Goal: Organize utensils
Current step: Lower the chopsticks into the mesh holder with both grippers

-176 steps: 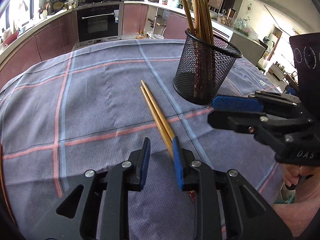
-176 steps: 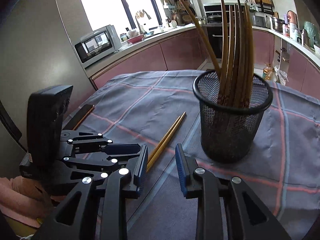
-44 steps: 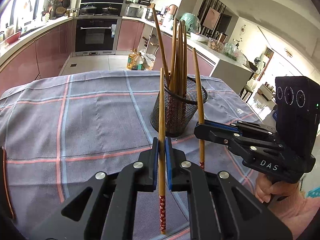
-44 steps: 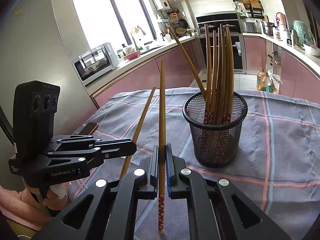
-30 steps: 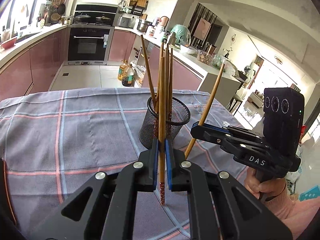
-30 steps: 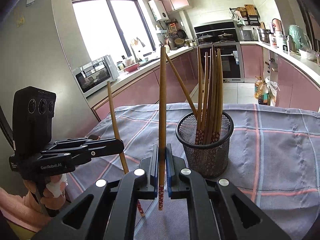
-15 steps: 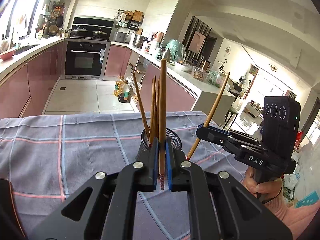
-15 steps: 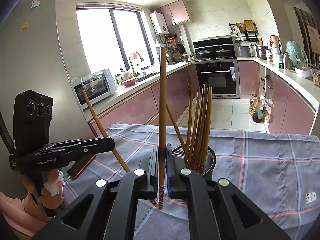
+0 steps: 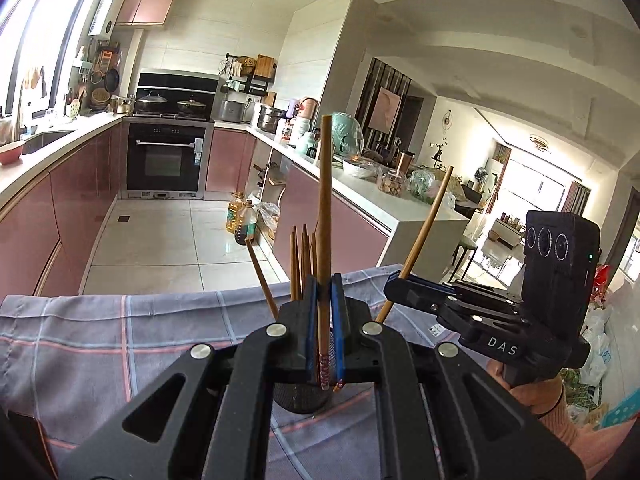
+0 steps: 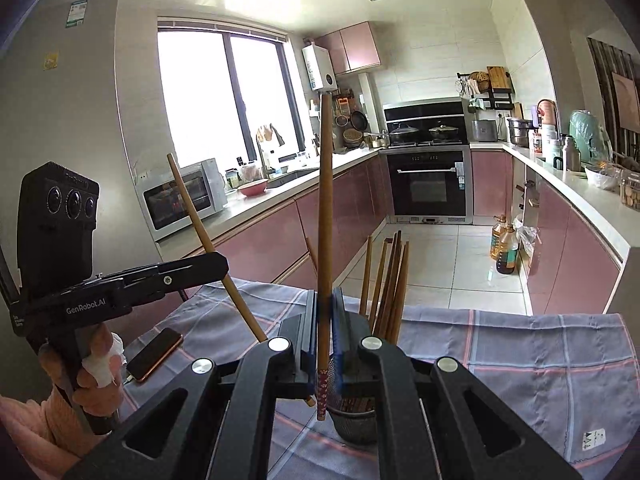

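My left gripper (image 9: 323, 312) is shut on a wooden chopstick (image 9: 324, 216), held upright over the black mesh holder (image 9: 298, 400), which is mostly hidden behind the fingers. My right gripper (image 10: 323, 320) is shut on a second chopstick (image 10: 325, 208), also upright, above the holder (image 10: 354, 426). Several chopsticks (image 10: 390, 280) stand in the holder. Each gripper shows in the other's view: the right gripper (image 9: 394, 282) with its tilted chopstick (image 9: 426, 228), and the left gripper (image 10: 220, 262) with its tilted chopstick (image 10: 208, 244).
The table wears a grey-blue plaid cloth (image 10: 520, 352). A phone (image 10: 154, 354) lies on it at the left. Kitchen counters and an oven (image 9: 168, 158) stand beyond the table's far edge.
Both grippers have risen with their chopsticks and moved closer over the holder; the holder now sits lower and mostly behind the fingers.
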`<control>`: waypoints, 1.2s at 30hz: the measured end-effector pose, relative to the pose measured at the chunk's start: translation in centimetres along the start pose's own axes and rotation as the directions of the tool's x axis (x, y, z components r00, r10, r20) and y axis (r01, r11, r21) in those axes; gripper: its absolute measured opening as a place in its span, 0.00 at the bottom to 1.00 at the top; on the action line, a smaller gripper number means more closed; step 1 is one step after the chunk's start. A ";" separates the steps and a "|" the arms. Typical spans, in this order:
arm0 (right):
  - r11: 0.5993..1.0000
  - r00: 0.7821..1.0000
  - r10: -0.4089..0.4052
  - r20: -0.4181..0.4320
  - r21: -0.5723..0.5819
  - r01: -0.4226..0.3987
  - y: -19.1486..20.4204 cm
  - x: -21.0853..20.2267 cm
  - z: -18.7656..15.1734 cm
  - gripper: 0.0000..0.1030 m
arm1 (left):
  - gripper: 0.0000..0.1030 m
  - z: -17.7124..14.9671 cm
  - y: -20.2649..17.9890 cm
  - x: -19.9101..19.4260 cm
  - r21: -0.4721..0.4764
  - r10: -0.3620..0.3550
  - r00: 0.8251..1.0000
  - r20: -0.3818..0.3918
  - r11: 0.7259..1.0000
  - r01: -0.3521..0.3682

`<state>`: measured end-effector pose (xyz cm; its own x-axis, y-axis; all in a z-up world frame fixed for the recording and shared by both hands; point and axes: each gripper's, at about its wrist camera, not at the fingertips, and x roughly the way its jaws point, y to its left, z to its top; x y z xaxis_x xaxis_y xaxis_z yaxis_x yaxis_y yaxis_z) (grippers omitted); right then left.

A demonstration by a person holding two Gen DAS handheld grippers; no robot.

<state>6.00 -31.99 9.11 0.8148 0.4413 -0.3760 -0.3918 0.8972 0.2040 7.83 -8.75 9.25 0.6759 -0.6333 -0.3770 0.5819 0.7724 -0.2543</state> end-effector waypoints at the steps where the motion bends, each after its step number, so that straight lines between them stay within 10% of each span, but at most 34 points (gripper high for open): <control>1: 1.000 1.000 -0.001 0.002 -0.002 0.001 0.0 0.1 0.1 0.06 | 0.07 0.2 -0.1 0.1 0.002 -0.001 1.000 0.004 1.000 0.001; 36: 0.999 0.996 -0.026 -0.084 0.029 0.029 -1.0 4.3 -1.3 0.06 | 0.07 -0.4 -2.4 5.2 0.055 0.059 0.991 -0.120 0.997 -0.053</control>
<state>9.38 -31.00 6.11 0.7862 0.4175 -0.4556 -0.3557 0.9086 0.2188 9.79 -13.85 7.50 0.6497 -0.5763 -0.4958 0.5695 0.8010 -0.1847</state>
